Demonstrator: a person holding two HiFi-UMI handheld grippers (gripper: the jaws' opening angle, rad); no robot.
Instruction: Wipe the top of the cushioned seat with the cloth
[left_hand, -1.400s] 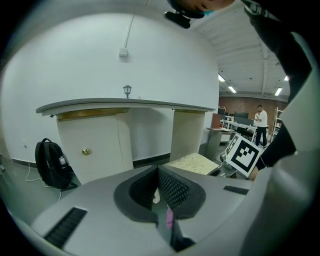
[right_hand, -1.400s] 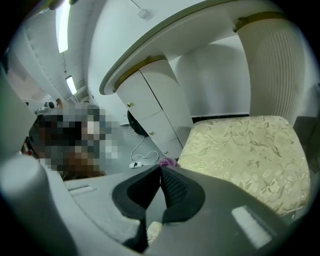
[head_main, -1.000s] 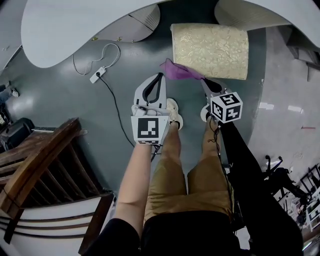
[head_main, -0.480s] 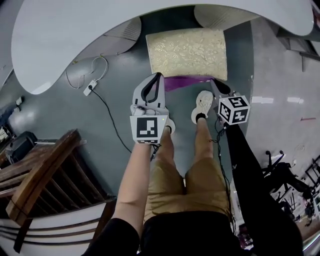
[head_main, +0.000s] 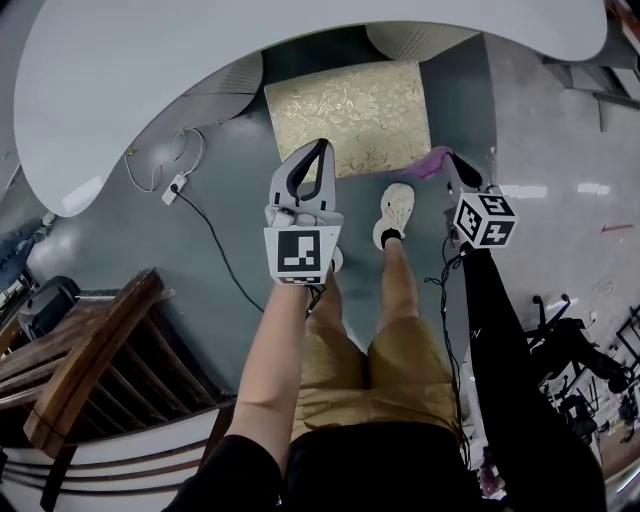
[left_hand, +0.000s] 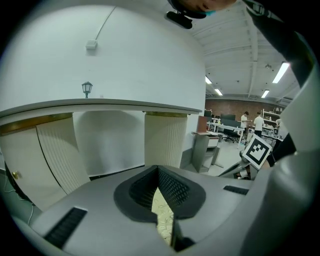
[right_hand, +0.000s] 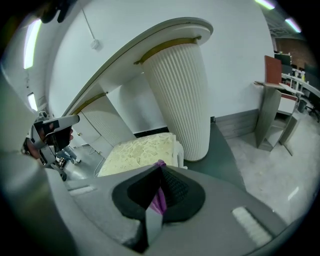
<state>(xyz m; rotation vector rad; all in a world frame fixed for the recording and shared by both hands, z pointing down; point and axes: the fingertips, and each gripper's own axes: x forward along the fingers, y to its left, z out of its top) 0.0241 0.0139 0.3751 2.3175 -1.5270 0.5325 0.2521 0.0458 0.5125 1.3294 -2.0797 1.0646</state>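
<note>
The cushioned seat (head_main: 345, 115) is a square gold-patterned pad on the grey floor, just under the edge of a white table. My right gripper (head_main: 450, 160) is shut on a purple cloth (head_main: 430, 163), which hangs at the seat's near right corner. In the right gripper view the cloth (right_hand: 159, 200) shows pinched between the jaws of that gripper (right_hand: 160, 165), with the seat (right_hand: 140, 150) just beyond. My left gripper (head_main: 320, 148) is shut and holds nothing, with its tips over the seat's near edge. The left gripper (left_hand: 157, 170) shows only a sliver of seat (left_hand: 162, 215) through its jaws.
A curved white table top (head_main: 200, 60) overhangs the seat, and its fluted pedestal (right_hand: 182, 90) stands right behind. A cable with a power strip (head_main: 175, 185) lies on the floor at left. A wooden chair (head_main: 80, 350) stands near left. The person's shoe (head_main: 395, 210) is close to the seat.
The person has stepped closer to the seat and both grippers came along. The right gripper has carried the cloth from the seat's near left corner along the front edge to its near right corner.
</note>
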